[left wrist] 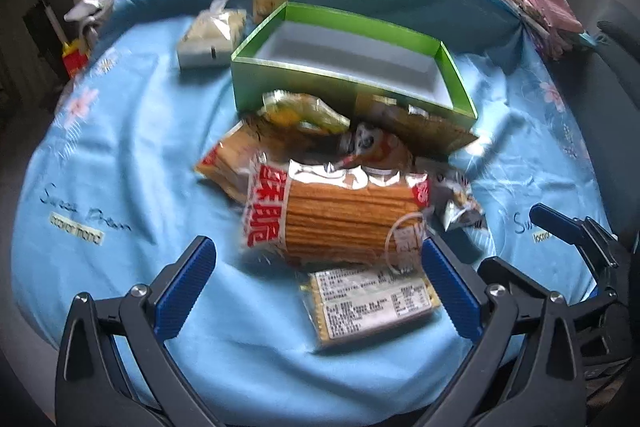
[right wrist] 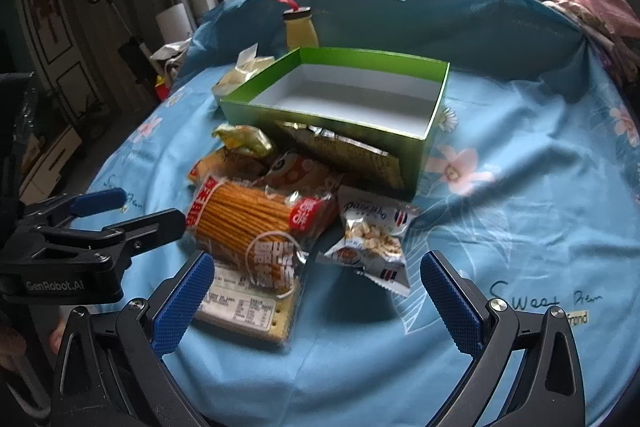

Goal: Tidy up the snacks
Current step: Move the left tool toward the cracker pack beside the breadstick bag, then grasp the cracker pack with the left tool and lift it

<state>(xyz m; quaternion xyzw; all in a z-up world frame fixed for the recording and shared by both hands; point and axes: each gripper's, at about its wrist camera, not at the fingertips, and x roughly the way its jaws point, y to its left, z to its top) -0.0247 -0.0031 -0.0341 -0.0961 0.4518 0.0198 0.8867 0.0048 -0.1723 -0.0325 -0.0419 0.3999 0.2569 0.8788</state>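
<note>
A blue floral cloth (right wrist: 520,219) covers the table, a yellow bottle (right wrist: 301,31) behind, pink folded fabric (right wrist: 596,11) far right.

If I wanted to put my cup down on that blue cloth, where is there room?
Bare cloth lies right of the green box and the nut packet, and left of the snack pile out to the cloth's printed words. The strip just in front of the box is crowded with packets. The box itself is empty.
</note>
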